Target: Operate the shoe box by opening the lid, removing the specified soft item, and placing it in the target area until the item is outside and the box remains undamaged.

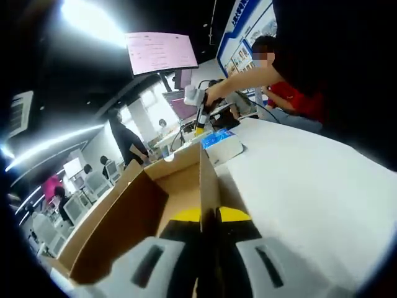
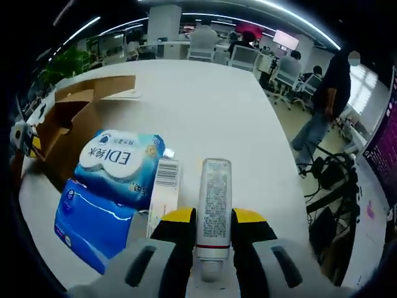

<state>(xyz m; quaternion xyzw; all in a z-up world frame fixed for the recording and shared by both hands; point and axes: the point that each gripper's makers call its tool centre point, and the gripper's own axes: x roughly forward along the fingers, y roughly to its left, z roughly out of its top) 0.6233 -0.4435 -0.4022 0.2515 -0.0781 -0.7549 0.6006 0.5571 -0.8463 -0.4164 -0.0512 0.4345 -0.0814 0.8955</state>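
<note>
jaws of right gripper [image 2: 213, 231] pinch a tube [image 2: 214, 205]; left gripper [image 1: 209, 218] clamps box wall [image 1: 207, 180].

A white table [image 2: 205, 105] carries a white tube [image 2: 213, 211] lying lengthwise, with a narrow barcoded carton [image 2: 163, 189] just beside it on its left. Far behind are office chairs [image 2: 245, 56], a potted plant [image 2: 65, 62], and a standing person [image 2: 325, 105] at right.

Probably an open-plan office: desks with office chairs [image 2: 203, 41], strip ceiling lights [image 2: 298, 22], wall screen [image 1: 160, 52].
</note>
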